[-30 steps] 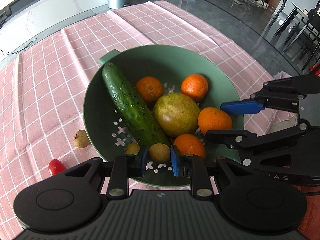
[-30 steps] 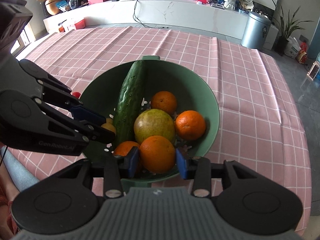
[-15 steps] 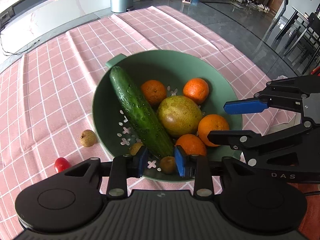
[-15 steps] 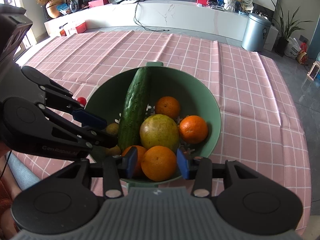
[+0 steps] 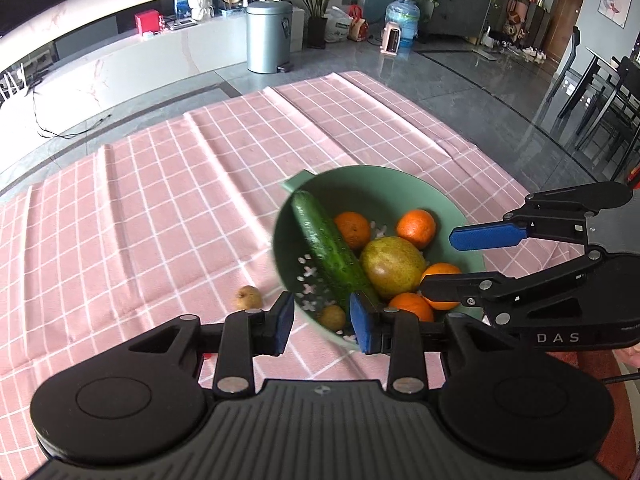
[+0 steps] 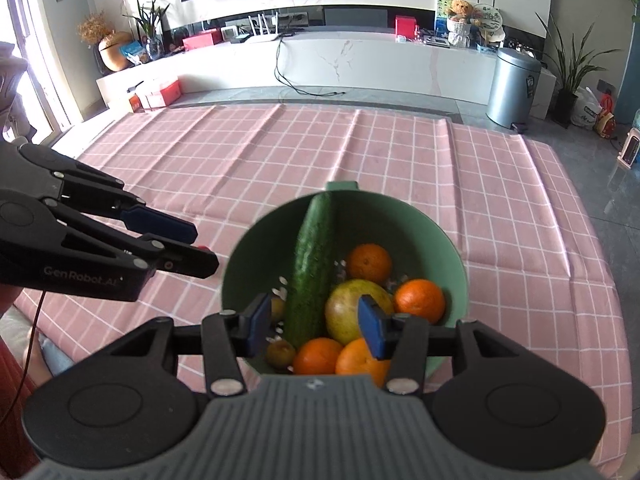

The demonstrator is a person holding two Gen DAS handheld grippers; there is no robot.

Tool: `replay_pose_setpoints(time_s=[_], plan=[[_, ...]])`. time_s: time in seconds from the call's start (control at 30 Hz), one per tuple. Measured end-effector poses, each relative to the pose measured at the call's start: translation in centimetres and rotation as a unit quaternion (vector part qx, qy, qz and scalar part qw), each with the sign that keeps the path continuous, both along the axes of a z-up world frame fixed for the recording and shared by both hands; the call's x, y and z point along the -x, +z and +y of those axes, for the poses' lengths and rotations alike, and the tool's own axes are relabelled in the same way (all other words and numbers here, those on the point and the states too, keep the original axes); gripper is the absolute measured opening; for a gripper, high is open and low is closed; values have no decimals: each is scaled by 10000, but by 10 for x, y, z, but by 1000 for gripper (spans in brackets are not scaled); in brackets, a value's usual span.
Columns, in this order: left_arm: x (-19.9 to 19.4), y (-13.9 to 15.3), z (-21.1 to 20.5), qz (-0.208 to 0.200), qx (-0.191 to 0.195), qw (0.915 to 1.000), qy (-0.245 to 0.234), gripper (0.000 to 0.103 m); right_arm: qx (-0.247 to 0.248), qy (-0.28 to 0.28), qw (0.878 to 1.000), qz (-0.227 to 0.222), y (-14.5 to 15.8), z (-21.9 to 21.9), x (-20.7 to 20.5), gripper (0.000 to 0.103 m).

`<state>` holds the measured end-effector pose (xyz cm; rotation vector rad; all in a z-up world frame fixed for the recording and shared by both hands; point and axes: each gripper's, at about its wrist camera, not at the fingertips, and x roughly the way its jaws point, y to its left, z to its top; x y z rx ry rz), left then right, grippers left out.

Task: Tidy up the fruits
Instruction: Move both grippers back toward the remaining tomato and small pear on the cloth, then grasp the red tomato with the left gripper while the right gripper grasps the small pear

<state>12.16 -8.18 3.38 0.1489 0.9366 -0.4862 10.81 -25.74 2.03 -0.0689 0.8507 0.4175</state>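
Note:
A green colander bowl (image 5: 384,184) (image 6: 440,248) on the pink checked tablecloth holds a cucumber (image 5: 328,248) (image 6: 314,256), a large yellow-green fruit (image 5: 394,266) (image 6: 352,304), several oranges (image 5: 416,228) (image 6: 368,262) and small brown fruits (image 5: 332,317) (image 6: 281,353). My left gripper (image 5: 322,322) is open and empty, raised above the bowl's near left rim. My right gripper (image 6: 316,324) is open and empty, raised above the bowl's near side. Another small brown fruit (image 5: 248,297) lies on the cloth left of the bowl.
A small red fruit (image 6: 204,249) peeks out on the cloth behind the left gripper. The tablecloth (image 5: 160,208) stretches left and behind the bowl. The table's edge drops to a grey floor on the right. A metal bin (image 5: 269,36) stands beyond the table.
My left gripper let a small brown fruit drop into the bowl, opened wider and rose back. My right gripper also rose and drew back. The fruits in the bowl stayed put.

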Motion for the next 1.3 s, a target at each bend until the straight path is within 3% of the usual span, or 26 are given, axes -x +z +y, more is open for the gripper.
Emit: replay_pose_setpoints(time_s=[0.27, 0.53, 0.97, 1.3], plan=[[1, -7, 42, 10, -96, 9996, 257, 39, -67, 319, 9994, -100, 1, 36, -11, 45], [-9, -29, 63, 83, -61, 9996, 245, 39, 273, 920, 9952, -201, -5, 75, -26, 45], [-37, -75, 75, 385, -70, 9989, 271, 39, 1262, 2077, 9697, -231, -31, 123, -70, 44], [-53, -100, 77, 660, -91, 9974, 290, 39, 1681, 2547, 9522, -138, -50, 146, -91, 42]])
